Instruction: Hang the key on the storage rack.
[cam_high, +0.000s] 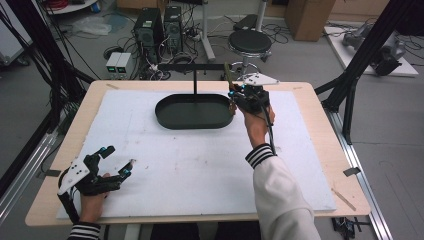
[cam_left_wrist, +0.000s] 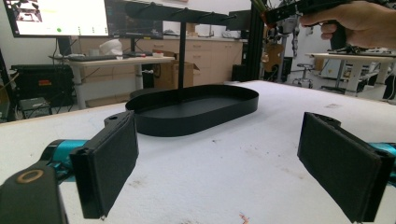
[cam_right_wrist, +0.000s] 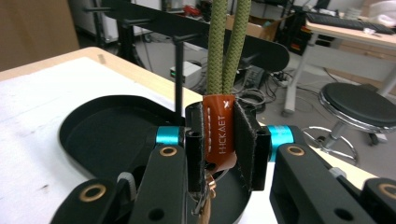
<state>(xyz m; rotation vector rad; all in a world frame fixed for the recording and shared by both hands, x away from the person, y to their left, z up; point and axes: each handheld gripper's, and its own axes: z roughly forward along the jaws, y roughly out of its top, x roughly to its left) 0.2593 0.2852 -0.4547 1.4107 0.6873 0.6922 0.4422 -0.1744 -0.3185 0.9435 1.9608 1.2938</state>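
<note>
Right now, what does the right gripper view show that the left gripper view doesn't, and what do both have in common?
Right gripper view alone: the right gripper shut on an orange tag printed with white letters, two strands of green cord rising from it, and a metal clip hanging below. A round black stool stands off the table.

Left gripper view alone: the left gripper with its jaws wide apart and nothing between them, and a lit monitor behind.

Both: the black oval tray with its upright post and crossbar, on the white table cover.
</note>
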